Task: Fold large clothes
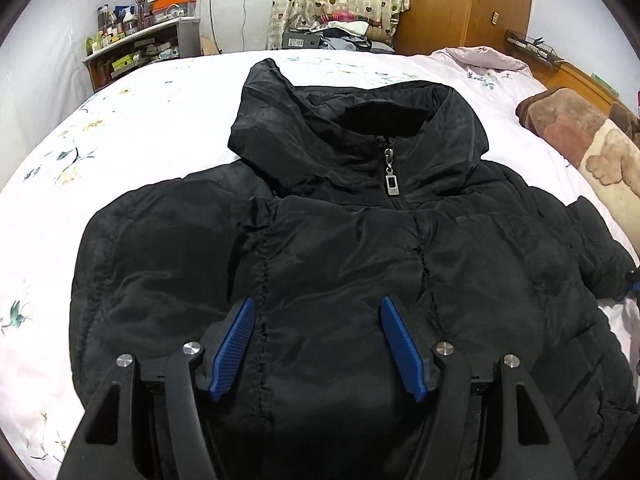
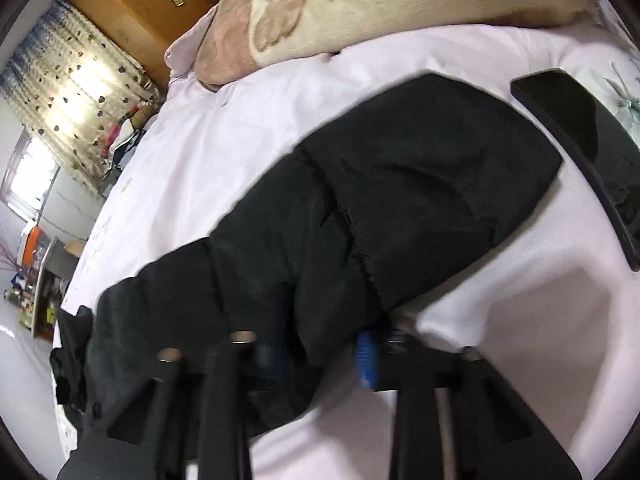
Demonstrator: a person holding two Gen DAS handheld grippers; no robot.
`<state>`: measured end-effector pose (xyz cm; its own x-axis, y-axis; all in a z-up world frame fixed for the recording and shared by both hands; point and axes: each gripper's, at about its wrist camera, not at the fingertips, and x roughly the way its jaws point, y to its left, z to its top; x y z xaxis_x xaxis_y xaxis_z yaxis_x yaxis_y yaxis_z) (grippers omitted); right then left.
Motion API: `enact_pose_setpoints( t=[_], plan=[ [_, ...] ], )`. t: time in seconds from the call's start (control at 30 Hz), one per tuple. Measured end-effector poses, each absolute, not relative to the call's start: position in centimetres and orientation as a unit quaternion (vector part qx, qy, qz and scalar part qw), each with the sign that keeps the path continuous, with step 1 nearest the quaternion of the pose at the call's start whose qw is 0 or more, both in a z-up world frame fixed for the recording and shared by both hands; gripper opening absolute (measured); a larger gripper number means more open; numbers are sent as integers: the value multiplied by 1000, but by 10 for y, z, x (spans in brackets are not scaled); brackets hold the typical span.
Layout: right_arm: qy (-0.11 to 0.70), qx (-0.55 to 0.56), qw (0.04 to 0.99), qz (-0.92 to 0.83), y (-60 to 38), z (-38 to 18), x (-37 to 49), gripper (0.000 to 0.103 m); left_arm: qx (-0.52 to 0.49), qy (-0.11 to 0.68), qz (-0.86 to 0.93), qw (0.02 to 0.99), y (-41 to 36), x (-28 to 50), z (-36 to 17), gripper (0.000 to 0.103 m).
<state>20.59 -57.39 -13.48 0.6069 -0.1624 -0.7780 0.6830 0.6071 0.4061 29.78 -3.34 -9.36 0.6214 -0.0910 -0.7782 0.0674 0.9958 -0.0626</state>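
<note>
Shelf: I see it crowded with bottles and boxes.
Jacket: black, zipped, flat on the bed.
Left gripper: my jaws spread above its front.
Right gripper: pinching the sleeve.

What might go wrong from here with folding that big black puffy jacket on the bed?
The right gripper has the jacket sleeve between its blue pads; the slick, puffy fabric may slip out when pulled. The left gripper is open above the jacket front, so nothing pins the body; it might drag across the bedsheet. A dark flat object lies beside the sleeve end and may get swept along.
</note>
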Motion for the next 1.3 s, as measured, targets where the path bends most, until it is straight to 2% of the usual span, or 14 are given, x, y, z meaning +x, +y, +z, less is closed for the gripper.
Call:
enact_pose_setpoints(
  t=[0.4,0.6,0.73,1.03,1.2,1.27,1.3],
  plan=[
    [294,245,913,-141,-467,23,207,14,-39,408,-46,911,-9,272,-46,68],
    [301,185,935,-36,-374,65,236,14,-50,386,-39,920,14,256,-22,68],
    [330,150,932,14,-317,55,255,14,-61,380,-28,923,36,245,-16,68],
    [428,97,895,82,-220,-34,296,18,-78,381,-1,921,75,228,-15,68],
    [467,95,872,107,-203,-77,309,37,-87,383,3,920,81,228,-19,68],
    [480,91,864,123,-199,-87,307,51,-89,384,1,919,82,228,-20,68],
    [483,82,863,124,-196,-89,307,52,-91,384,-1,919,80,230,-20,68]
  ],
)
